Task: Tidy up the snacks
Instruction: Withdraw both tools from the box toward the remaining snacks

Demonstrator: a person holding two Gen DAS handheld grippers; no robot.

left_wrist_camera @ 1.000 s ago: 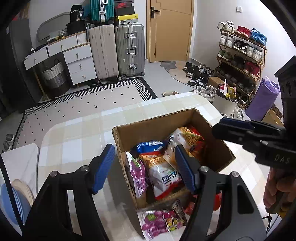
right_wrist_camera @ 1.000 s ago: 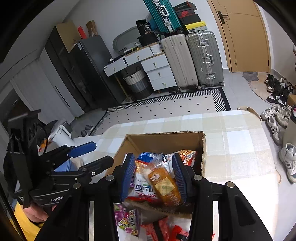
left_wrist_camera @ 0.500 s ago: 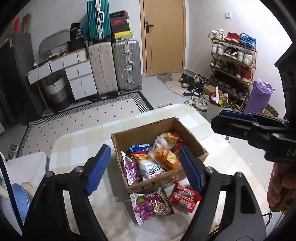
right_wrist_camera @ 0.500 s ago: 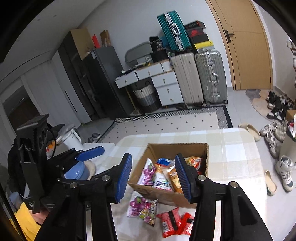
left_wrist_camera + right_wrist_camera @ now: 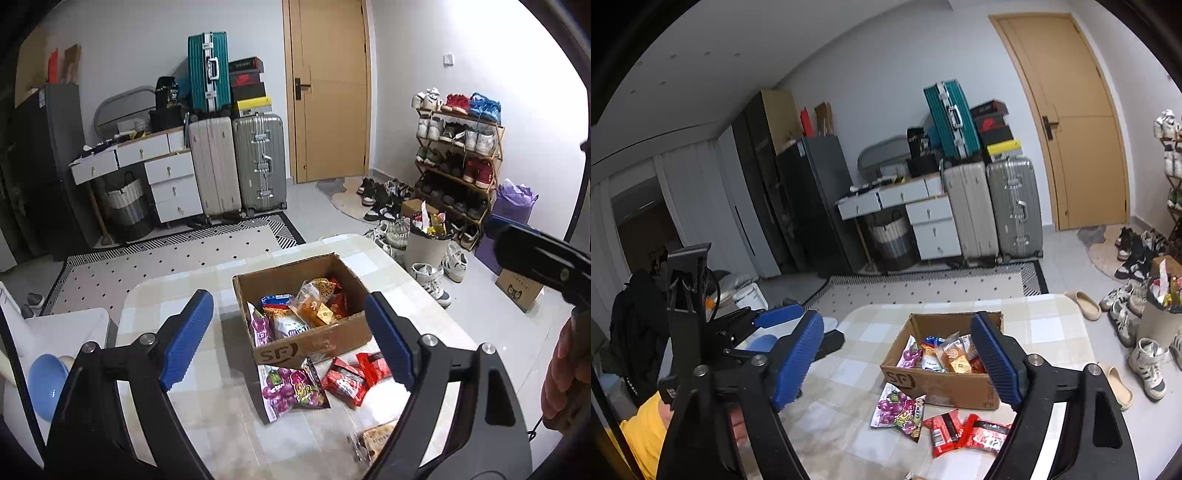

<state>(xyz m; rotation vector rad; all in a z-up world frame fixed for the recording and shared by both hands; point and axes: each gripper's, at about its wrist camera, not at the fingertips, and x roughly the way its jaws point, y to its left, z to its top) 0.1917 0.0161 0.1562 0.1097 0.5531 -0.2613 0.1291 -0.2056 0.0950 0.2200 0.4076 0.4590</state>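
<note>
Before the cardboard box [image 5: 314, 343], purple snack bag [image 5: 291, 387] beside red packets [image 5: 351, 376].

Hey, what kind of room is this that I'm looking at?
Probably a home entryway or living area: a shoe rack beside a wooden door, stacked suitcases, and a table holding a cardboard snack box.
</note>
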